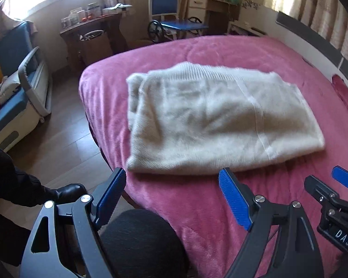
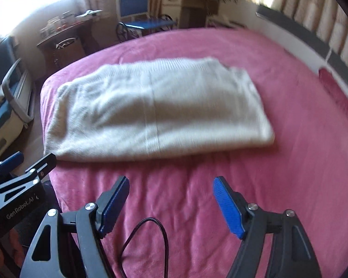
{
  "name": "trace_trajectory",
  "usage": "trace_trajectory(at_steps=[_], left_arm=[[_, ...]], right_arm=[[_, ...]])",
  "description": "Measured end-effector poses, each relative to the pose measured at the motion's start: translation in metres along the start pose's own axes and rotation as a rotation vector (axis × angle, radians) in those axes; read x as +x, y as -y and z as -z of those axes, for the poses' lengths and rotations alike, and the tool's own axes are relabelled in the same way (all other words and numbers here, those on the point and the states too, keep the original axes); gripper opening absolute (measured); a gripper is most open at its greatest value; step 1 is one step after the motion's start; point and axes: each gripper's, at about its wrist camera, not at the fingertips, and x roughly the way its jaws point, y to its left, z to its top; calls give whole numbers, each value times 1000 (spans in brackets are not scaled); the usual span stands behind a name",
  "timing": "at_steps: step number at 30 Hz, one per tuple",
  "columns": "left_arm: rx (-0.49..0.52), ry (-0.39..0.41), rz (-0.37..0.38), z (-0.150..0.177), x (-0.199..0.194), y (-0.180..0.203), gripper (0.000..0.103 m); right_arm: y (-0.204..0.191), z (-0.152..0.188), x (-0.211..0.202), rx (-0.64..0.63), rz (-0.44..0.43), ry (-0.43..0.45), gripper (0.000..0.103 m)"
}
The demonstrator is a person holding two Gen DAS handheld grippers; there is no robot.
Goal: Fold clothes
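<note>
A cream knitted garment (image 1: 211,125) lies folded into a flat rectangle on the pink bed cover (image 1: 197,208); it also shows in the right wrist view (image 2: 155,111). My left gripper (image 1: 171,178) is open and empty, just short of the garment's near edge at the bed's left corner. My right gripper (image 2: 170,185) is open and empty, a little back from the garment's near edge over the bare cover (image 2: 290,185). The right gripper shows at the lower right of the left wrist view (image 1: 331,185), the left gripper at the lower left of the right wrist view (image 2: 23,162).
The bed's headboard (image 1: 313,41) curves along the right. Wooden floor (image 1: 65,125) lies left of the bed, with a blue and white cot (image 1: 20,88), a wooden table (image 1: 90,37) and a blue chair (image 1: 164,7) beyond. A black cable (image 2: 150,236) hangs below the right gripper.
</note>
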Motion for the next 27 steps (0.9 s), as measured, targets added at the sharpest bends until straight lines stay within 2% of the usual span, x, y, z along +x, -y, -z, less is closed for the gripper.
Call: trace_trajectory(at_steps=[5, 7, 9, 11, 13, 15, 23, 25, 26, 27], left_arm=[[-35, 7, 34, -13, -10, -7, 85], [-22, 24, 43, -18, -15, -5, 85], [-8, 39, 45, -22, -20, -4, 85], [4, 53, 41, -26, -24, -4, 85], [3, 50, 63, -30, -25, -5, 85], [-4, 48, 78, -33, -25, -6, 85], [-1, 64, 92, -36, -31, -4, 85], [-3, 65, 102, -37, -33, -5, 85], [-2, 65, 105, -37, -33, -5, 85], [-1, 63, 105, -37, -33, -5, 85]], right_arm=[[-54, 7, -62, -11, -3, 24, 77], [-59, 19, -81, 7, -13, 26, 77], [-67, 56, -124, 18, -29, 35, 77], [-98, 88, -167, 17, -36, 47, 77], [-109, 102, -201, 15, -26, 56, 77], [-109, 102, -215, 22, -16, 60, 77], [-105, 71, -200, 81, -9, 55, 77], [-82, 42, -145, 80, -2, 51, 77], [-76, 33, -129, 78, 2, 50, 77], [-76, 32, -131, 80, 6, 50, 77]])
